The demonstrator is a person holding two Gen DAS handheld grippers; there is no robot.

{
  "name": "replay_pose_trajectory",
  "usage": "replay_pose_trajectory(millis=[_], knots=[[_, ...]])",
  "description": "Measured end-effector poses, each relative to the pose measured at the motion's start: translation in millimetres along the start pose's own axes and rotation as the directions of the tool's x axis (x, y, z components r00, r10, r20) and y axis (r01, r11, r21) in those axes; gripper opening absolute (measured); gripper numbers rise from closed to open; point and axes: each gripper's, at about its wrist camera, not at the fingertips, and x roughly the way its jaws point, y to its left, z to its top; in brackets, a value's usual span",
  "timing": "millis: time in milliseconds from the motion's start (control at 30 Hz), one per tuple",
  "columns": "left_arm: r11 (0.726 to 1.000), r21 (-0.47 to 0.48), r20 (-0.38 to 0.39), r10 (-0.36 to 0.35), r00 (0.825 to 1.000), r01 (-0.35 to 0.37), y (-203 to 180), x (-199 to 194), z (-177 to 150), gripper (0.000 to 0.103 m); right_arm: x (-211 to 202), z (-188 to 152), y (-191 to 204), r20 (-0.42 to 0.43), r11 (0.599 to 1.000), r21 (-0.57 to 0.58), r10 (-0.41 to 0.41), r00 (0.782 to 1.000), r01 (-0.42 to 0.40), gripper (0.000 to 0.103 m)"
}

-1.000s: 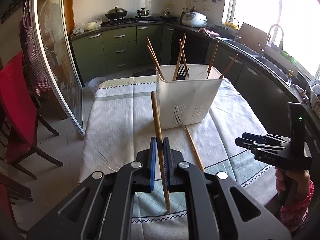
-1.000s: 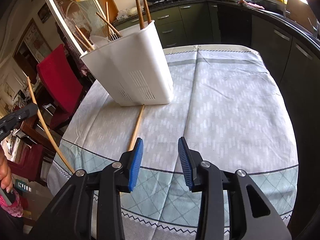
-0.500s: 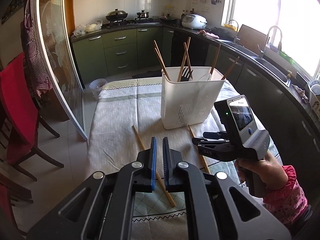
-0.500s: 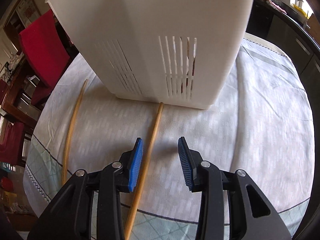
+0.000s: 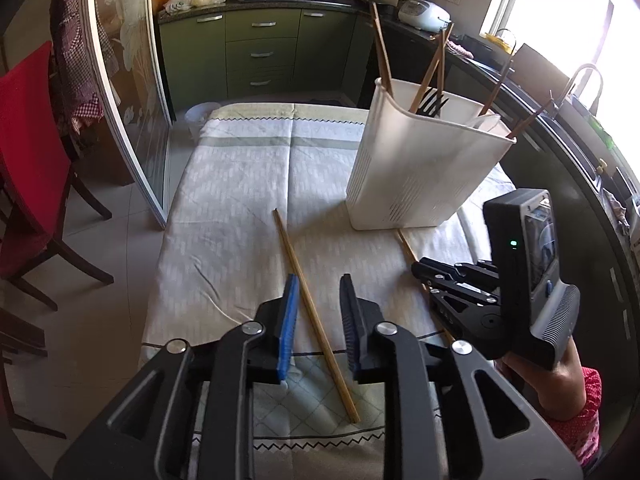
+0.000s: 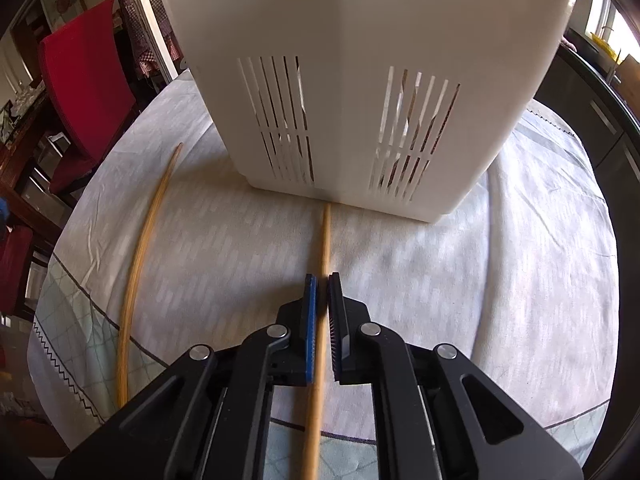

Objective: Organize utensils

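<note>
- right gripper (image 6: 322, 280) pinched on the near chopstick (image 6: 325, 240), gripped mid-shaft prob so it lifts level; its tip touches the white holder (image 6: 360, 20) base at 12 o'clock.
- left gripper (image 5: 318, 284) fingers apart over the 2nd chopstick (image 5: 298, 272), which lies loose on the tablecloth (image 5: 240, 168), lined up for a pick.
- holder at 1 o'clock in left view, already has several sticks upright.

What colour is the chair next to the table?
Red chair, with dark wooden legs; clearest in the left wrist view.
</note>
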Motion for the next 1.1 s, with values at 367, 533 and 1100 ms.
replay_pose_trajectory(millis=[367, 533, 1100], knots=[[0.993, -0.055, -0.188, 0.092, 0.978, -0.104, 5.9, 85.4, 26.9, 0.038, -83.6, -32.2, -40.3, 0.166, 0.985, 0.077, 0.138, 0.976, -0.153, 0.007], [0.983, -0.046, -0.215, 0.166, 0.962, -0.18, -1.7, 114.1, 39.7, 0.038, -109.2, -45.8, -50.3, 0.219, 0.977, 0.091, 0.17, 0.961, -0.193, 0.007], [0.974, -0.003, -0.243, 0.219, 0.945, -0.226, -11.5, 130.9, 42.6, 0.006, -139.7, -60.2, -85.6, 0.285, 0.959, 0.13, 0.208, 0.936, -0.252, 0.007]])
